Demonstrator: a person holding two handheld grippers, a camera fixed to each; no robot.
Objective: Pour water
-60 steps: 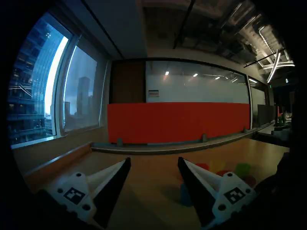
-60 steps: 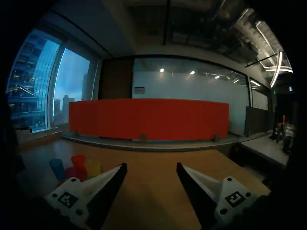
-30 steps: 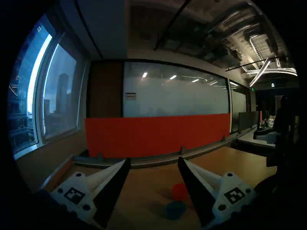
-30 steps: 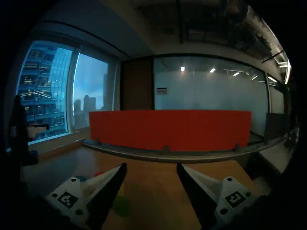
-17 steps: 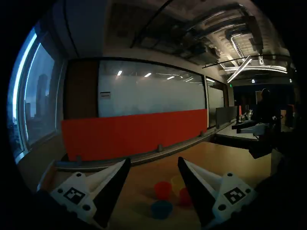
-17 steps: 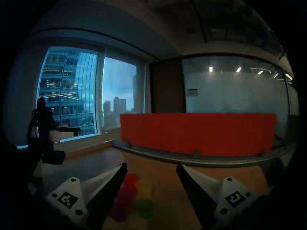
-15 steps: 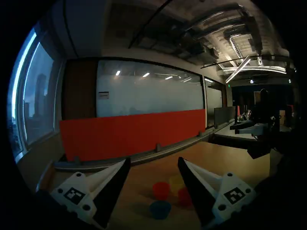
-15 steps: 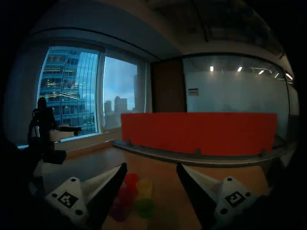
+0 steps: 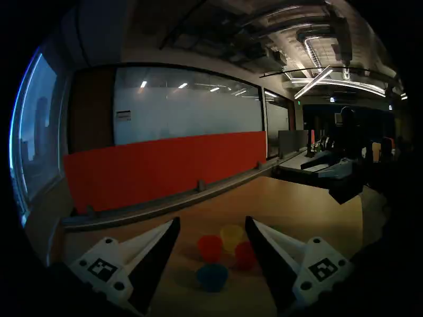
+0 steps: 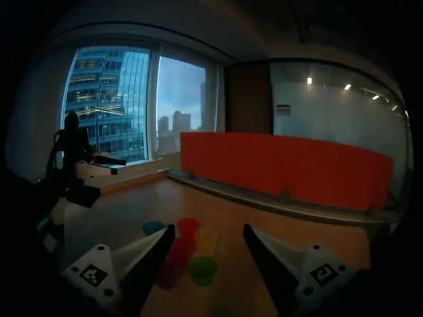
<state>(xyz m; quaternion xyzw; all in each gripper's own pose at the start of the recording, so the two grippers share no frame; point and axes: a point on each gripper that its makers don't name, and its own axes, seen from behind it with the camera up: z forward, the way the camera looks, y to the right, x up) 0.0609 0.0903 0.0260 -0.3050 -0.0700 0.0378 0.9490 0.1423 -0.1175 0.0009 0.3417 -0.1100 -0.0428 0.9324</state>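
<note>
A cluster of small coloured cups stands on the wooden table [image 9: 296, 201]. In the left gripper view I see an orange-red cup [image 9: 210, 247], a yellow cup [image 9: 231, 236], a red cup [image 9: 244, 254] and a blue cup [image 9: 212, 276], just past my open, empty left gripper [image 9: 211, 218]. The right gripper view shows a blue cup [image 10: 153, 227], a red cup [image 10: 187, 227], a yellow cup [image 10: 207, 239], a green cup [image 10: 202, 268] and a magenta cup [image 10: 178, 251] below my open, empty right gripper [image 10: 208, 227]. Each view shows the other gripper farther off: the right gripper [image 9: 338, 177], the left gripper [image 10: 79, 169].
An orange-red divider panel [image 9: 158, 169] on a grey rail runs along the table's far edge. Large windows [image 10: 111, 105] stand to one side, a glass wall behind. The room is dim. Another desk [image 9: 296, 161] lies beyond the table.
Both views have swung toward the cups, which now sit between each gripper's fingers. Each view now shows the other gripper at its edge. Both stay open.
</note>
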